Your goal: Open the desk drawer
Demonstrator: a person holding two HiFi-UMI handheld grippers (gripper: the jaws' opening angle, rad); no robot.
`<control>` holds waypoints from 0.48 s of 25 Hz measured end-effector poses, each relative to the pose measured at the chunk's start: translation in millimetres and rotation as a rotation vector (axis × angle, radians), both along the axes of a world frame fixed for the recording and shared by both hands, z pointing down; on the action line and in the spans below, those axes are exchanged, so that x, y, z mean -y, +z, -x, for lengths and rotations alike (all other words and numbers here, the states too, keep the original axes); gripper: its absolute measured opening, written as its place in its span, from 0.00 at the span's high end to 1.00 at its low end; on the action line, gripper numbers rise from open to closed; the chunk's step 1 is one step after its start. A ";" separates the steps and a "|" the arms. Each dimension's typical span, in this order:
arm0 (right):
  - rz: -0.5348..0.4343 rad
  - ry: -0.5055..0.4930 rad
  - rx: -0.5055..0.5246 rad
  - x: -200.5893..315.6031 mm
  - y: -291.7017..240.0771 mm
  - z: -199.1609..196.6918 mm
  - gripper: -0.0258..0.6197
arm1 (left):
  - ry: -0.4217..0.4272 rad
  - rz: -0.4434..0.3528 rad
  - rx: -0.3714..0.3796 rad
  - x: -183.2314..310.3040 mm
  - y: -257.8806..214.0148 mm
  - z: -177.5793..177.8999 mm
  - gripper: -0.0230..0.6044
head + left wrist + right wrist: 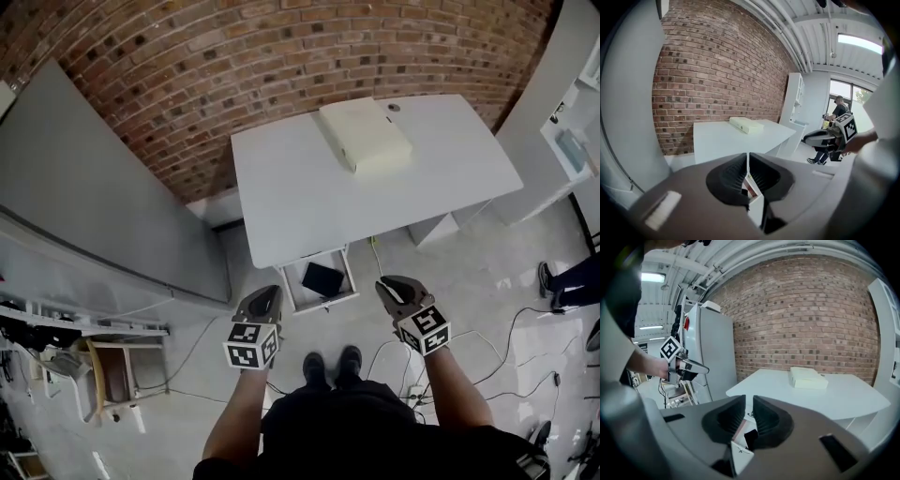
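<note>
A white desk (300,187) stands against the brick wall with a cream box (366,136) on top. Below its front edge a white drawer (291,292) stands pulled out, with a flat black thing (322,278) lying in it. I hold both grippers in the air in front of the desk, apart from the drawer. The left gripper (267,292) (748,157) has its jaws touching and nothing in them. The right gripper (389,284) (749,401) shows a narrow slit between its jaws, with nothing in it. Each gripper view shows the desk (736,136) (825,394) ahead.
A tall grey cabinet (94,216) stands to the left of the desk, white shelving (572,141) to the right. Cables (506,347) trail over the floor at the right. Another person's legs (572,277) show at the right edge. A small wooden stool (112,370) stands at lower left.
</note>
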State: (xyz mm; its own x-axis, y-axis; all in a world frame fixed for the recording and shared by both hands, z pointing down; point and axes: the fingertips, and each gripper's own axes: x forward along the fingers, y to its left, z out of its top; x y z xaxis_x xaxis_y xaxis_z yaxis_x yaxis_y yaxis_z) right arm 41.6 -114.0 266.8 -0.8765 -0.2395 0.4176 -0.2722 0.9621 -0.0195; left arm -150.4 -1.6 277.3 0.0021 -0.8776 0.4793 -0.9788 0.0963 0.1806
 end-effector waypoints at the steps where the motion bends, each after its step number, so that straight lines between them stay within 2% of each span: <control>1: -0.008 0.000 0.008 0.7 -6.4 -1.0 0.88 | 0.004 -0.010 0.000 0.4 -6.3 -0.7 0.92; 4: -0.017 0.000 0.040 4.5 -23.7 -1.7 0.92 | 0.015 -0.040 0.015 2.0 -24.8 -2.5 0.94; 9: 0.042 -0.026 0.142 -0.4 -58.4 -2.8 0.94 | 0.040 -0.082 0.048 -0.6 -58.2 -8.4 0.94; 12: 0.005 -0.052 0.179 -4.9 -82.6 2.7 0.94 | 0.038 -0.112 0.061 -1.7 -73.7 -4.4 0.95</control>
